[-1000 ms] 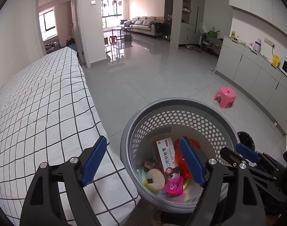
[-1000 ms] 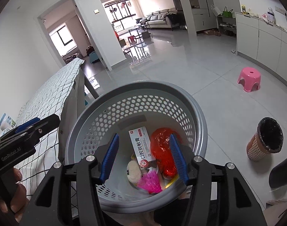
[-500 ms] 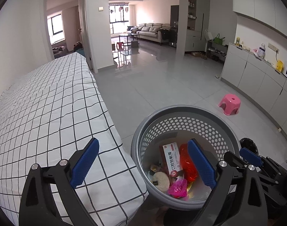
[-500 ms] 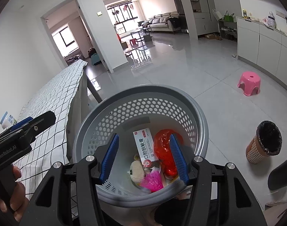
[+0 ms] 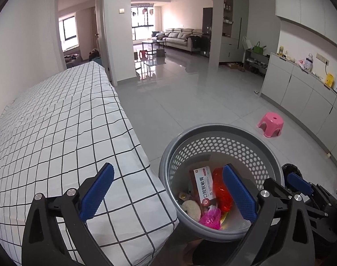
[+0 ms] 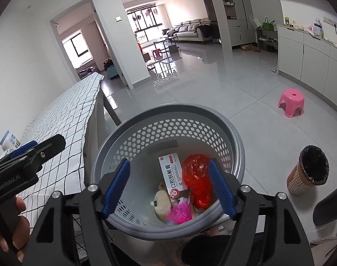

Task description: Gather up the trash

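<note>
Grey plastic basket [image 6: 168, 130]: perforated wall, round rim, seen from above in both wrist views; it sits just beside the corner of the bed, above the tiled floor [image 6: 212, 93].
Basket contents: a white and pink medicine box [image 6: 171, 175] leaning upright, a red plastic bag [image 6: 197, 177] touching its right side, a bright pink wrapper [image 6: 179, 212] at the front, a pale round puff [image 6: 161, 200] to the left, and a small gold cap [image 5: 183, 196] near the box.
Right claw [image 6: 168, 186]: blue pads spread on either side of the basket's near rim, the left pad outside the wall and the right pad over the rim; whether the pads press the rim cannot be told.
Left claw [image 5: 167, 192]: released, pads wide apart, one pad over the bed corner and the other over the basket mouth, holding nothing.
Bed [image 5: 57, 122]: white sheet with a black grid, left of the basket; a white bottle [image 6: 9, 140] stands at its far edge in the right wrist view.
Pink stool [image 6: 291, 103]: on the floor, well apart from the basket, near the grey cabinets [image 5: 301, 90].
Small bin [image 6: 308, 170]: checked wall, black liner, on the floor to the right of the basket.
</note>
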### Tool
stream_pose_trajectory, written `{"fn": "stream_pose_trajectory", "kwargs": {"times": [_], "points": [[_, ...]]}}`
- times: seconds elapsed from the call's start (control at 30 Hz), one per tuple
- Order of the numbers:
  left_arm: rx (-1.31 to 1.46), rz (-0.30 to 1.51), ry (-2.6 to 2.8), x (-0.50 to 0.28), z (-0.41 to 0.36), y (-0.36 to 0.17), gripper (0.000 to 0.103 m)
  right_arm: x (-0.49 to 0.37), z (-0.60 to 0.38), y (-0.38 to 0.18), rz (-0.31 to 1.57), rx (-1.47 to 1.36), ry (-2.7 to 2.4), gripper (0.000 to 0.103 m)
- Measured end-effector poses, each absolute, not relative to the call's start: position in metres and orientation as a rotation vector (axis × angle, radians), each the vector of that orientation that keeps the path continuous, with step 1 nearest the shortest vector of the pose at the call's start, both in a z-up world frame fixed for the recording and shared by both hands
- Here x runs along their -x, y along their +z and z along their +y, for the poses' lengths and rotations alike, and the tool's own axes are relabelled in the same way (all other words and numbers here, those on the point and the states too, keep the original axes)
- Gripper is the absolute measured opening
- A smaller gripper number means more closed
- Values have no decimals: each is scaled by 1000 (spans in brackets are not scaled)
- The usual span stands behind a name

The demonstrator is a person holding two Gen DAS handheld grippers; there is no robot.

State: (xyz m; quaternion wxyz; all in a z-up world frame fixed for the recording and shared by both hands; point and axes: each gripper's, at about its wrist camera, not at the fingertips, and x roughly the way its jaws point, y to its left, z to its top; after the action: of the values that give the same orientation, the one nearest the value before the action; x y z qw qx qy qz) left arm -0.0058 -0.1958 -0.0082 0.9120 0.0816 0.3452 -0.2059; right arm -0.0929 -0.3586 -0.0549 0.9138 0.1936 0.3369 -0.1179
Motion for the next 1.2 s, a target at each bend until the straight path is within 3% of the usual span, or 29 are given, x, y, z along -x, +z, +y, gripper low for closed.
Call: {"fn": "stream_pose_trajectory", "kwargs": {"times": [1.2], "points": [[-195, 719, -380, 6, -195, -11, 97, 94, -353, -54, 698, -395, -238, 72]]}}
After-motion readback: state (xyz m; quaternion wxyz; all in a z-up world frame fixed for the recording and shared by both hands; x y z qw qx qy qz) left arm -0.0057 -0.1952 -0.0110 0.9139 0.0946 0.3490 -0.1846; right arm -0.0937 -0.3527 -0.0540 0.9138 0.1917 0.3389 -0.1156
